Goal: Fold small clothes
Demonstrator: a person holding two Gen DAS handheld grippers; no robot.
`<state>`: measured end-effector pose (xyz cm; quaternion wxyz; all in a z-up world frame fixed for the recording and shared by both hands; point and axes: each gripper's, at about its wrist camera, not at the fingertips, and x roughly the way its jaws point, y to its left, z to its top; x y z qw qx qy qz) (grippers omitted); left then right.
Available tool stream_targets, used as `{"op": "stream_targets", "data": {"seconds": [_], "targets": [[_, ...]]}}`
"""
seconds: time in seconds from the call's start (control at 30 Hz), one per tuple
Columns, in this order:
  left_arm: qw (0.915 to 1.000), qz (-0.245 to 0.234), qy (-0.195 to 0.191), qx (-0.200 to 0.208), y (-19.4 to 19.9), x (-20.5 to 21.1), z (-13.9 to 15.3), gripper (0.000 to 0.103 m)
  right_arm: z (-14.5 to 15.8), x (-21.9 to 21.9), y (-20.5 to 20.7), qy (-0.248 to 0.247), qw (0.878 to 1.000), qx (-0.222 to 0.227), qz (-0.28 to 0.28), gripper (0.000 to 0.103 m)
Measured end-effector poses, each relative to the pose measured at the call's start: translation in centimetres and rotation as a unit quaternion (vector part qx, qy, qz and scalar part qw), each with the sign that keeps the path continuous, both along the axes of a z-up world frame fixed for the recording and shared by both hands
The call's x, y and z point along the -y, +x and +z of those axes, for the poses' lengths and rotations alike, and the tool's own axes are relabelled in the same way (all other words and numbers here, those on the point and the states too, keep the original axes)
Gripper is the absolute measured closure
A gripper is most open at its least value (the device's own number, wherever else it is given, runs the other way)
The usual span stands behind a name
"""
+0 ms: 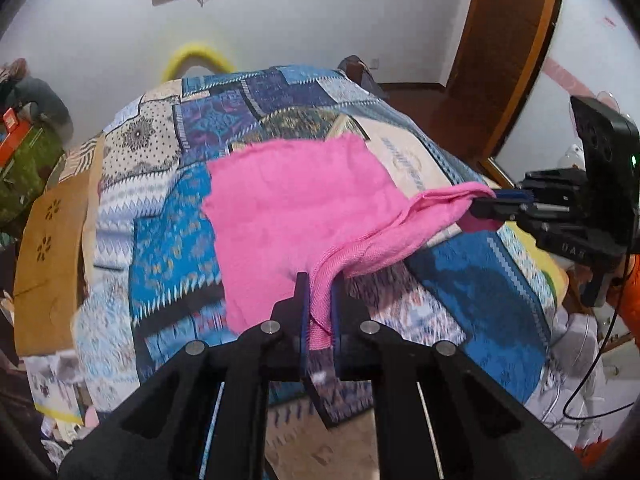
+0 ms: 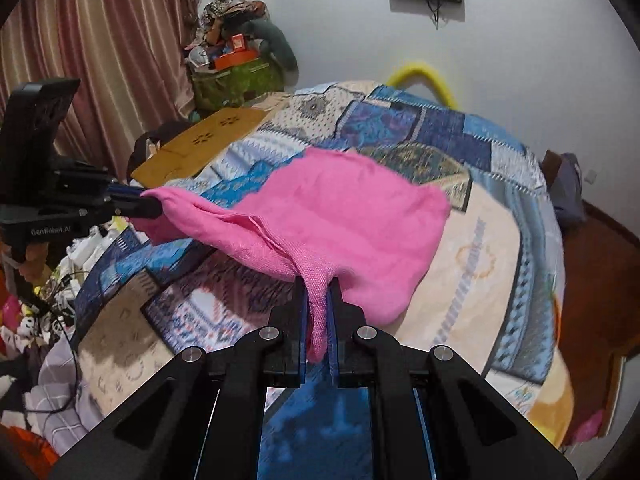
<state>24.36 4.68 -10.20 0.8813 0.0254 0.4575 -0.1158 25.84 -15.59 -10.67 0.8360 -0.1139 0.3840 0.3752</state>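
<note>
We see a soft pink knitted cloth [image 1: 288,208] lying on a bed with a blue and cream patchwork cover [image 1: 172,232]. The left hand-held gripper [image 1: 320,300] pinches one near corner of the cloth, and the right hand-held gripper [image 2: 318,296] pinches the other near corner. Between them the near edge is lifted off the bed, while the far part rests flat ahead of both. To the left of the left hand-held gripper a brown cardboard sheet [image 1: 52,256] lies on the bed edge. Further ahead we see a yellow fuzzy hoop [image 1: 196,58] by the white wall. A green bag heaped with things [image 2: 236,76] and pink curtains [image 2: 100,40] are far to the left of the right hand-held gripper.
</note>
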Motion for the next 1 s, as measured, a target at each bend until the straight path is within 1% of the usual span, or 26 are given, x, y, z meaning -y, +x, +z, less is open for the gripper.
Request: {"op": "stream_targets", "data": {"seconds": [0.23, 0.33, 0.43, 0.5, 0.6, 0.7, 0.8, 0.87, 0.9, 1.0], "targets": [[0.9998, 0.015, 0.014, -0.003, 7.1, -1.2, 0.3, 0.095, 0.4, -1.1, 4.3, -0.005, 1.000, 0.015, -0.015, 0.096], [0.9995, 0.017, 0.024, -0.007, 10.9, -1.7, 0.2, 0.095, 0.5, -1.7, 6.6, -0.003, 1.000, 0.020, -0.023, 0.096], [0.9994, 0.016, 0.030, -0.007, 13.8, -2.0, -0.2, 0.095, 0.3, -2.5, 9.3, -0.004, 0.999, 0.024, -0.031, 0.096], [0.9994, 0.010, 0.032, -0.010, 16.2, -2.3, -0.8, 0.095, -0.1, -2.9, 10.9, -0.007, 0.999, 0.023, -0.038, 0.096], [0.9992, -0.001, 0.039, -0.006, 18.9, -2.5, -2.1, 0.095, -1.6, -3.8, 13.6, -0.023, 0.998, 0.014, -0.049, 0.096], [0.9990, 0.003, 0.043, -0.008, 21.4, -3.0, -3.8, 0.095, -3.0, -4.4, 15.8, -0.034, 0.998, 0.003, -0.055, 0.096], [0.9990, 0.017, 0.038, -0.018, 23.8, -3.9, -5.7, 0.094, -4.4, -5.0, 17.6, -0.043, 0.997, -0.002, -0.061, 0.096], [0.9985, 0.033, 0.041, -0.013, 24.7, -4.6, -6.5, 0.094, -4.9, -5.2, 18.3, -0.035, 0.997, 0.000, -0.068, 0.096], [0.9984, 0.046, 0.034, -0.005, 25.0, -5.2, -6.5, 0.094, -5.1, -5.2, 18.4, -0.025, 0.997, -0.002, -0.067, 0.095], [0.9982, 0.060, -0.004, 0.004, 24.9, -6.5, -6.1, 0.094, -5.2, -5.1, 18.5, -0.013, 0.997, 0.005, -0.076, 0.095]]}}
